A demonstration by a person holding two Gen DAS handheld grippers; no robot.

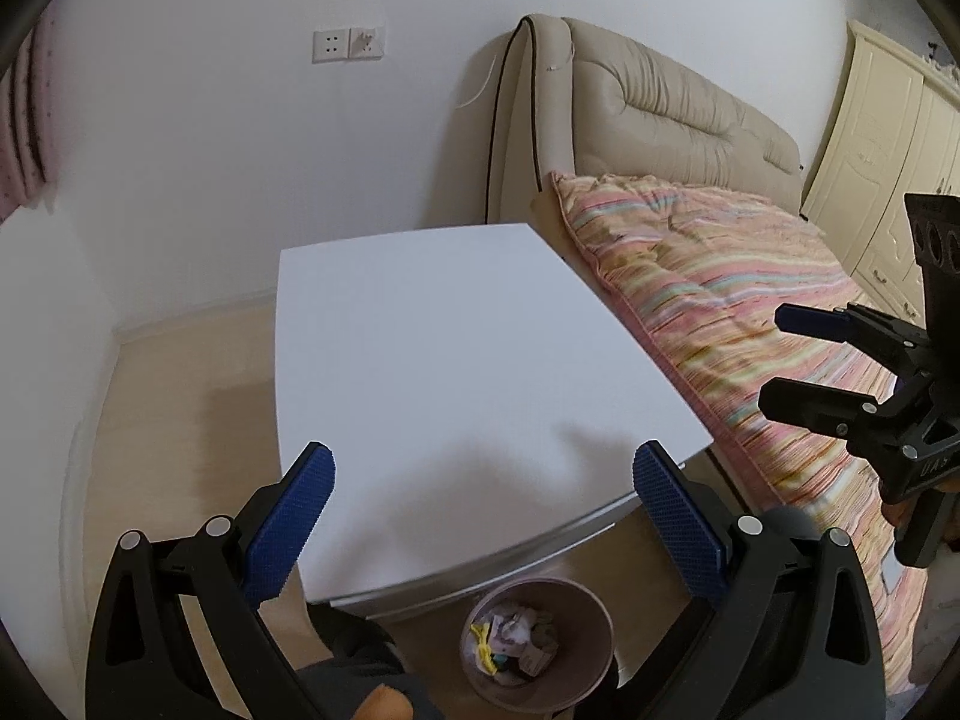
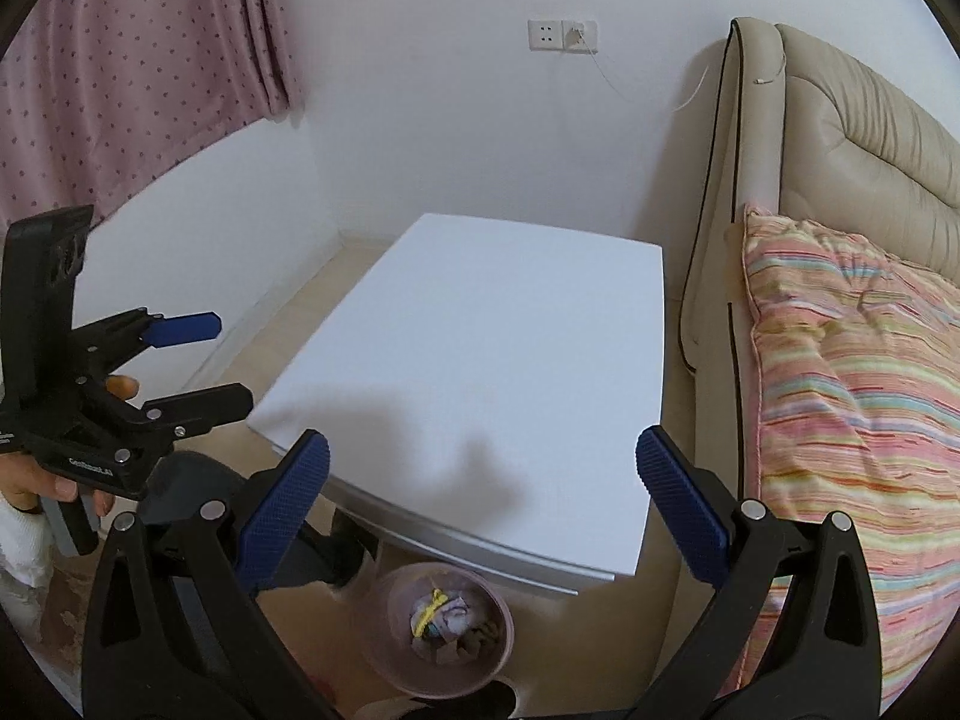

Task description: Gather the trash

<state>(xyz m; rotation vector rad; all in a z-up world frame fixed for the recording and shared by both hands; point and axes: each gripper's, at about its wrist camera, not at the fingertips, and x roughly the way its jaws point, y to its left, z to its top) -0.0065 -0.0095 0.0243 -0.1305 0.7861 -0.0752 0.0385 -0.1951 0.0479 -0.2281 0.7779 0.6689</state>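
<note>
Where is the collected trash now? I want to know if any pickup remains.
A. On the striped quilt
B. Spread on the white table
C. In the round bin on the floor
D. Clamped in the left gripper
C: crumpled scraps lie inside the round bin on the floor by the white table.

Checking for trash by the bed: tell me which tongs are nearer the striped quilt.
Right. The right tongs hang open beside the striped quilt. The left tongs, also open, hang off the opposite side of the white table, away from the quilt.
</note>
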